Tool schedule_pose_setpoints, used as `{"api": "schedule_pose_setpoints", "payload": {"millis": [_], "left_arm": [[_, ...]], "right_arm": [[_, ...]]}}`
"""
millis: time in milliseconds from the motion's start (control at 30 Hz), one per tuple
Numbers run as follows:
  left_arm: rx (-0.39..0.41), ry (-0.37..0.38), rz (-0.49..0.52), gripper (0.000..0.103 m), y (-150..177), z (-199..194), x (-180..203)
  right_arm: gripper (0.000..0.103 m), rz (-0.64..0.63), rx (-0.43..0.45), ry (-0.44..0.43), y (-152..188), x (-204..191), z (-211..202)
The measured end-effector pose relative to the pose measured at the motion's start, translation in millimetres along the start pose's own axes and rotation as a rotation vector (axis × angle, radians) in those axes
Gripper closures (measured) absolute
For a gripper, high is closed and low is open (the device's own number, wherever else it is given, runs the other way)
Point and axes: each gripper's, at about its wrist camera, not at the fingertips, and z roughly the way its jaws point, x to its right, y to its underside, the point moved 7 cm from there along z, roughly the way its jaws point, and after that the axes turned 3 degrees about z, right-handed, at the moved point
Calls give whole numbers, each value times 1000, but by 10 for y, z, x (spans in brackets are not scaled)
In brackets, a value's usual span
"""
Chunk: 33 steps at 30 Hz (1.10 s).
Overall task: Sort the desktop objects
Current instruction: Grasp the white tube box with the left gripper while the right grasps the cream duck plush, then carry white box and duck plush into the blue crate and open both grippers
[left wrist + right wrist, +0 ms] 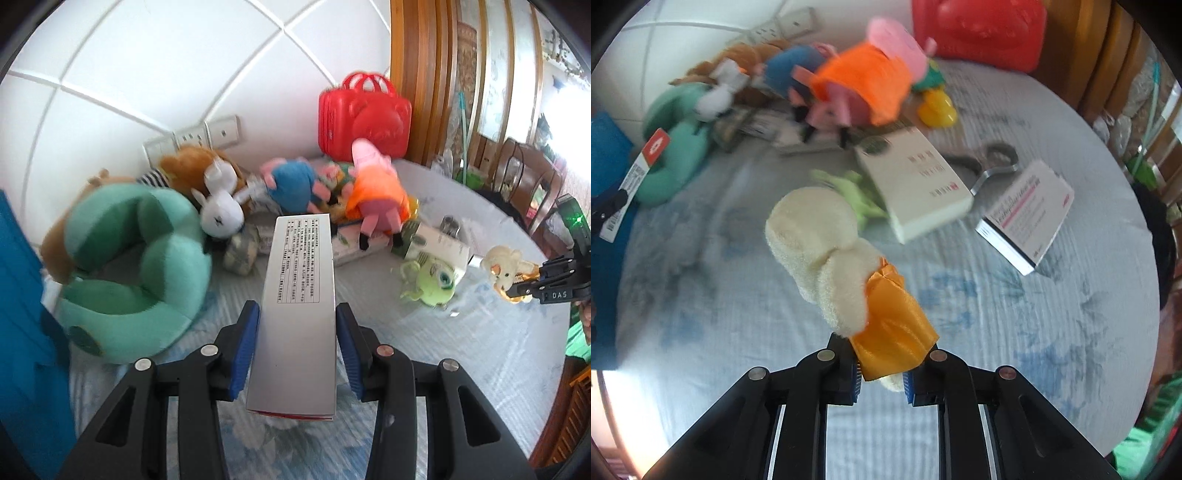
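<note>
My left gripper (297,343) is shut on a long silver box (297,295) with printed text, held above the cloth-covered table (461,350). My right gripper (881,373) is shut on a cream plush toy in a gold satin dress (842,266); it also shows at the right of the left wrist view (504,267). A plush pile lies at the back: a green cushion toy (125,266), a white rabbit (221,210), a blue pig (293,182) and an orange-dressed pig (376,192). A green one-eyed monster plush (436,282) lies on the table.
A red toy suitcase (364,118) stands against the wall. White medicine boxes (916,184) (1027,214), a metal bottle opener (993,162) and a yellow toy (938,107) lie on the table. A blue object (22,314) stands at the left edge. Wooden chairs (528,177) stand at right.
</note>
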Motion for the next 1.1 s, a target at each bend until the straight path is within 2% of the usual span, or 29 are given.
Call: {"api": "schedule_pose_setpoints", "payload": {"millis": [100, 233, 533, 767, 900, 1100], "left_arm": [[37, -12, -13, 62, -93, -369, -73], [77, -40, -25, 62, -173, -866, -200], [89, -179, -121, 62, -219, -2120, -753], [118, -329, -209, 62, -204, -3146, -1476], [130, -421, -256, 62, -102, -3668, -2033], [105, -537, -274, 62, 123, -4058, -2819]], "right_arm": [[87, -27, 28, -26, -91, -242, -212], [87, -91, 67, -68, -209, -769, -554], [87, -286, 157, -154, -444, -2149, -1213], [87, -452, 227, -241, -647, -3434, -1648], [87, -532, 251, -307, -769, -4203, -1838], [87, -641, 286, -372, -924, -5367, -2015]]}}
